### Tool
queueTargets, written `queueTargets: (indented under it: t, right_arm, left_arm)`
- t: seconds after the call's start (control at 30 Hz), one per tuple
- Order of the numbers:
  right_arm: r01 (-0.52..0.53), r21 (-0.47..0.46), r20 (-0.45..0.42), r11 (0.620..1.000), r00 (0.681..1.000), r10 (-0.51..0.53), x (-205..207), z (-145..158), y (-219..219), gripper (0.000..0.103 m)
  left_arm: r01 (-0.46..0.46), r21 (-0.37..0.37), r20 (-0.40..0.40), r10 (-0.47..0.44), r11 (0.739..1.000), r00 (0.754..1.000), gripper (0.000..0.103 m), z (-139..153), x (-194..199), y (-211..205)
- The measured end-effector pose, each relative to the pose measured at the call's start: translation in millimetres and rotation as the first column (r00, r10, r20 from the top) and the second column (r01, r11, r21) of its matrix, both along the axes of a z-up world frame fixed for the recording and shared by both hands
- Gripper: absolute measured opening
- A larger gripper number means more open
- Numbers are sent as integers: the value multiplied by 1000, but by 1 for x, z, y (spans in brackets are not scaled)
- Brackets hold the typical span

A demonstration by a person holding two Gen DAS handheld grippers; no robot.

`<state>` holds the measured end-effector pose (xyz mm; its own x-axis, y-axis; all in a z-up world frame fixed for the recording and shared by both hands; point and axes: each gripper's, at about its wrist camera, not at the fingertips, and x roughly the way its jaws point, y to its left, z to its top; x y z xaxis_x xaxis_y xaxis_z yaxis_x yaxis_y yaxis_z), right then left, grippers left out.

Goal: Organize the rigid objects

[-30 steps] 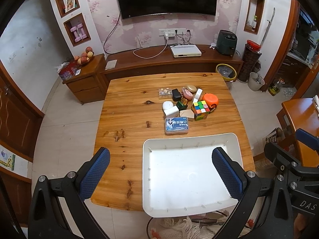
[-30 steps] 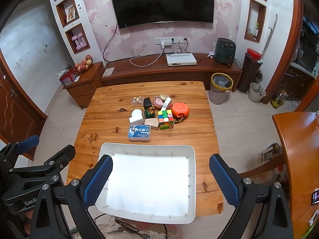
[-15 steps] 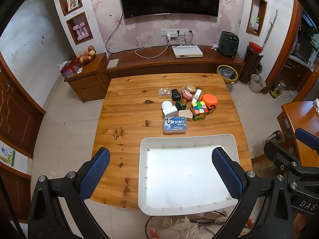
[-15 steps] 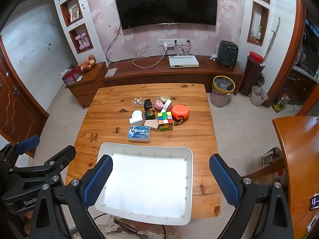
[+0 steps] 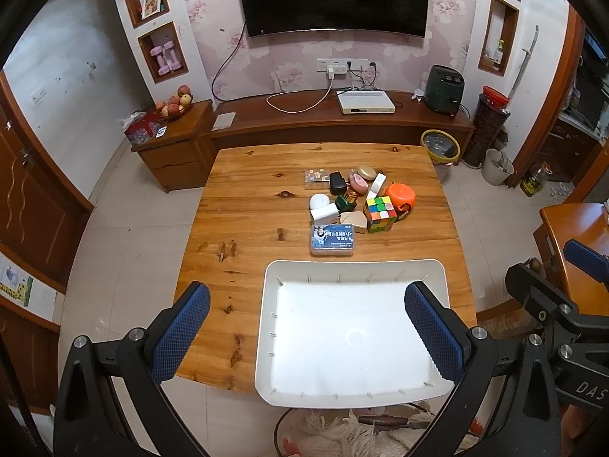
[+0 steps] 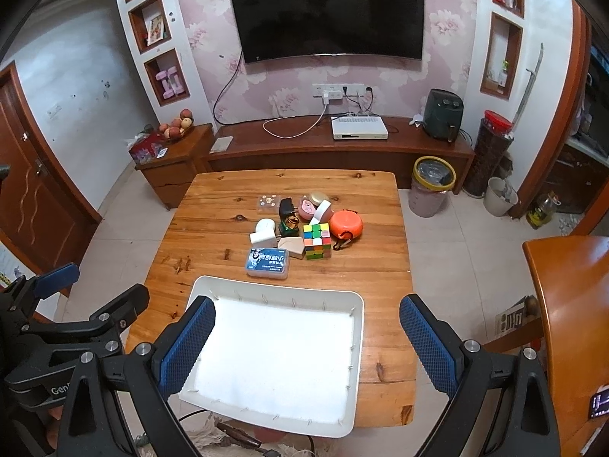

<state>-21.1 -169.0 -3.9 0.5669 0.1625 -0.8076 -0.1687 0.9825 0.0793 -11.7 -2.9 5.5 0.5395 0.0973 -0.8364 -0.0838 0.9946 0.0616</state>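
Overhead, both grippers hover spread above the white tray (image 6: 354,320).
Best start: the blue box (image 6: 266,262) just beyond the tray.

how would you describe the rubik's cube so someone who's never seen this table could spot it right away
On the wooden table, beyond the white tray, sits a cluster of small items. The cube is at its near right, beside the round orange case; only it has a multicoloured grid of squares.

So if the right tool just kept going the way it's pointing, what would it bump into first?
Probably the white tray: the open right tool hangs above its bare inside, aimed forward and down. The blue-labelled box lies beyond. Depth is hard to judge in this view.
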Motion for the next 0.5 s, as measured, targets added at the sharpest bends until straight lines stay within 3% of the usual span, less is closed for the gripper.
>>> queueTargets:
  t: [0.5]
  right_arm:
    - [-53, -13, 22, 998, 998, 54, 0, 0, -11, 98]
  left_arm:
    - [-48, 8, 22, 47, 999, 999, 102, -1, -6, -18]
